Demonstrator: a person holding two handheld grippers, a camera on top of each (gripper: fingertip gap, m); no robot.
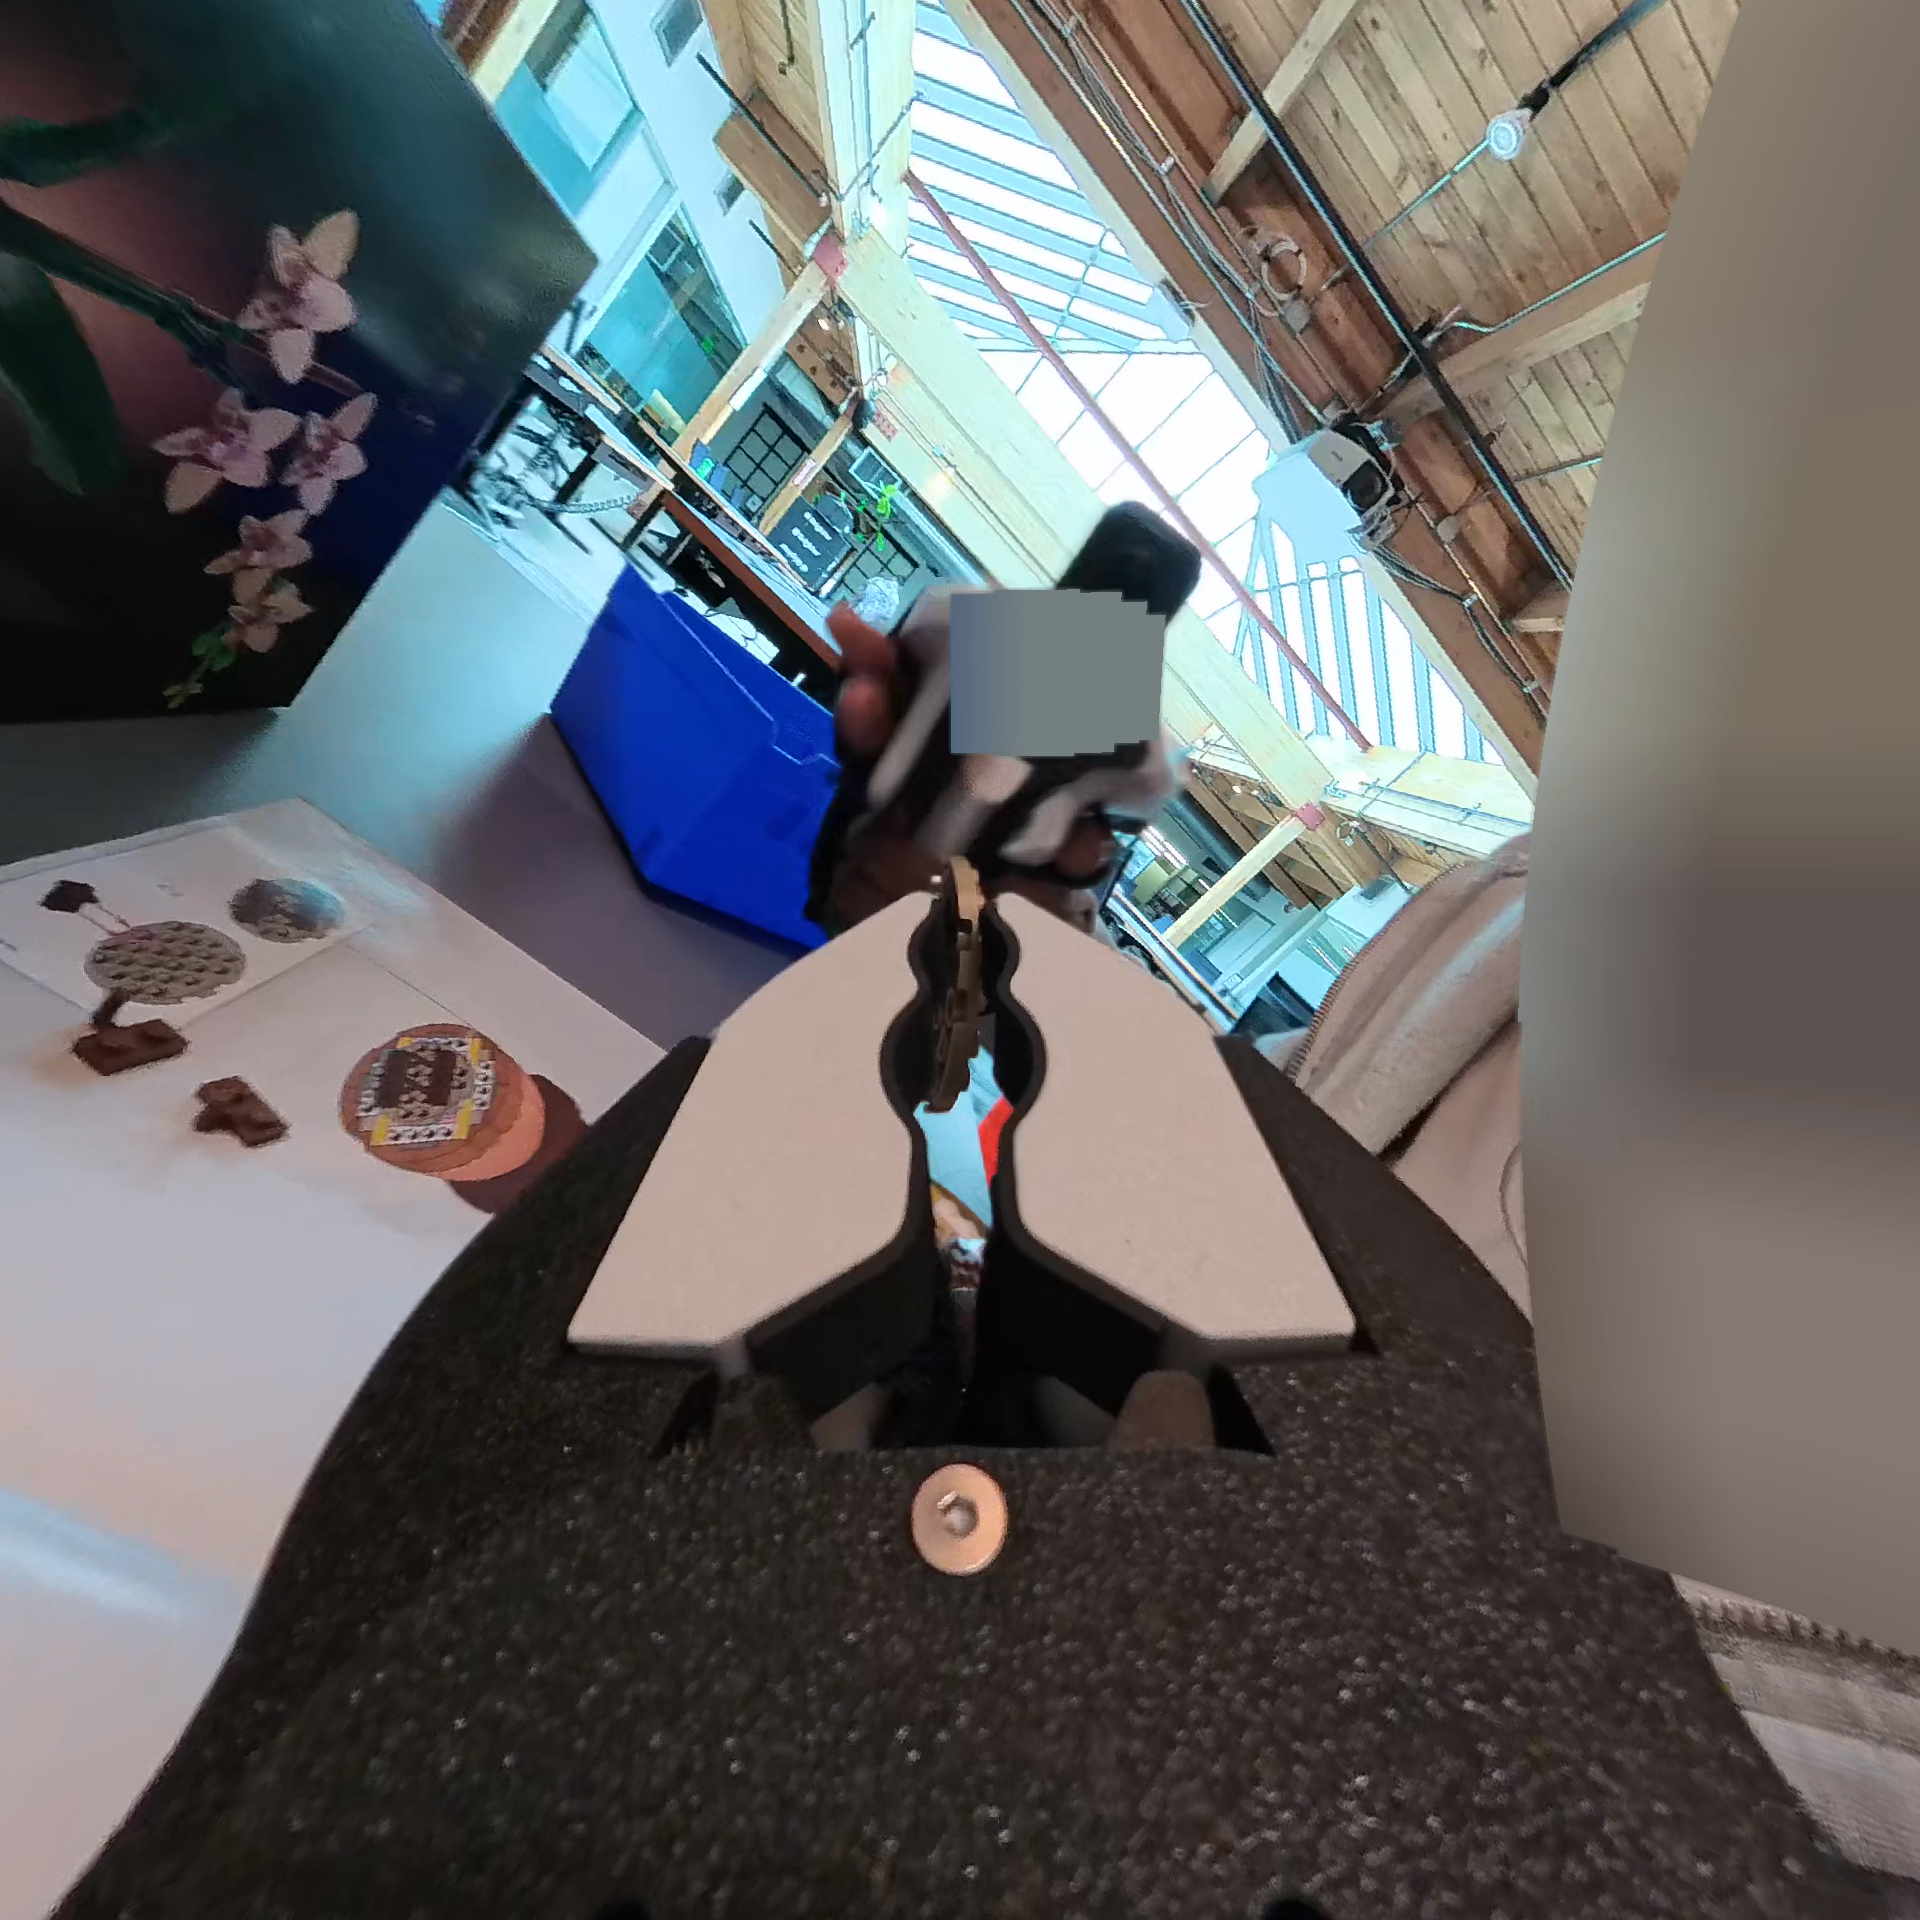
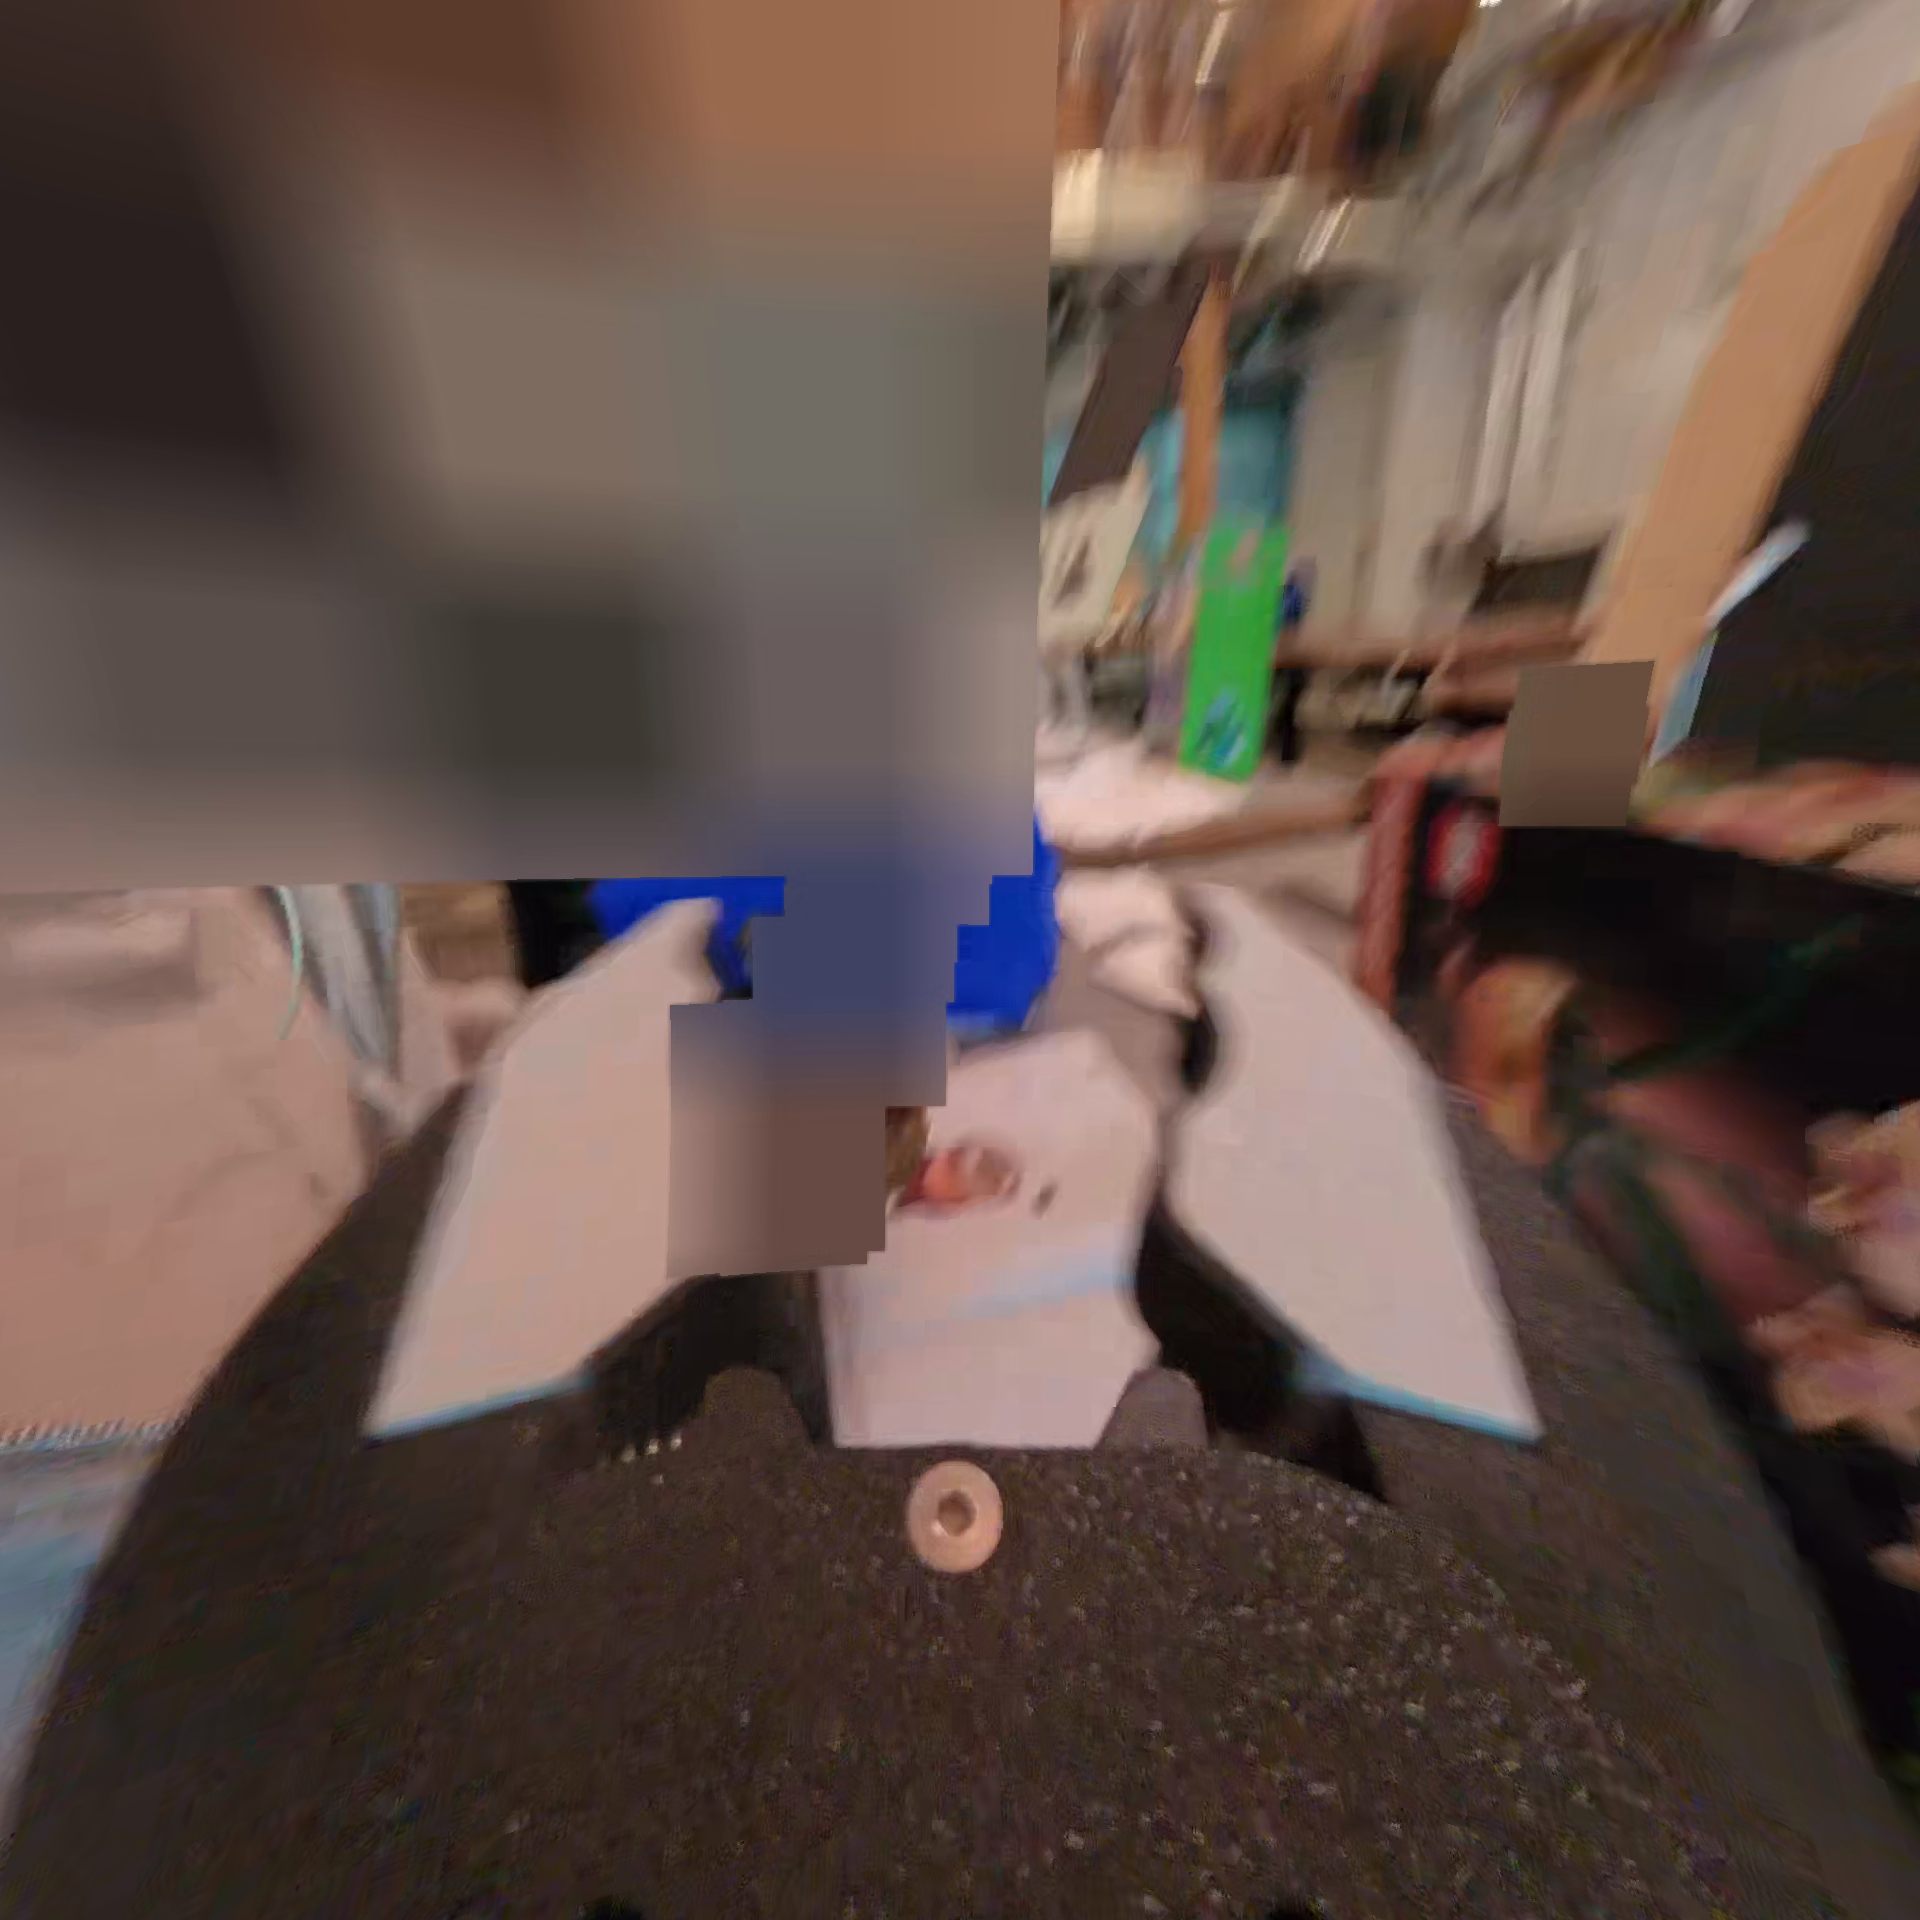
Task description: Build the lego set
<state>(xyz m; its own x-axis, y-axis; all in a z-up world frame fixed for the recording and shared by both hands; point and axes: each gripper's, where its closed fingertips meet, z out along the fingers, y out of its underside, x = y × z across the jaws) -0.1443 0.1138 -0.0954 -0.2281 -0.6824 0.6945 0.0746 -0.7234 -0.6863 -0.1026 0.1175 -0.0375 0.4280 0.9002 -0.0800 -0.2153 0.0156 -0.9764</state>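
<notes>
My left claw (image 1: 961, 935) is clenched on a tan round lego plate (image 1: 954, 1013), held edge-on and lifted above the white table (image 1: 208, 1299), where two brown lego pieces (image 1: 237, 1110) lie beside the instruction sheet (image 1: 166, 914). My right claw (image 2: 951, 1039) is spread wide with nothing between its fingers, its view heavily blurred.

The left gripper (image 1: 961, 925) has a black, grainy, speckled body carrying two pale grey fingers (image 1: 790, 1122) with wavy scalloped inner edges, and a silver washer with a hex screw (image 1: 959, 1520) sits just behind the finger slot. The right gripper (image 2: 951, 935) looks alike: black speckled body, pale grey fingers (image 2: 1340, 1195), silver screw (image 2: 953, 1512) behind them, though motion blur smears it.
</notes>
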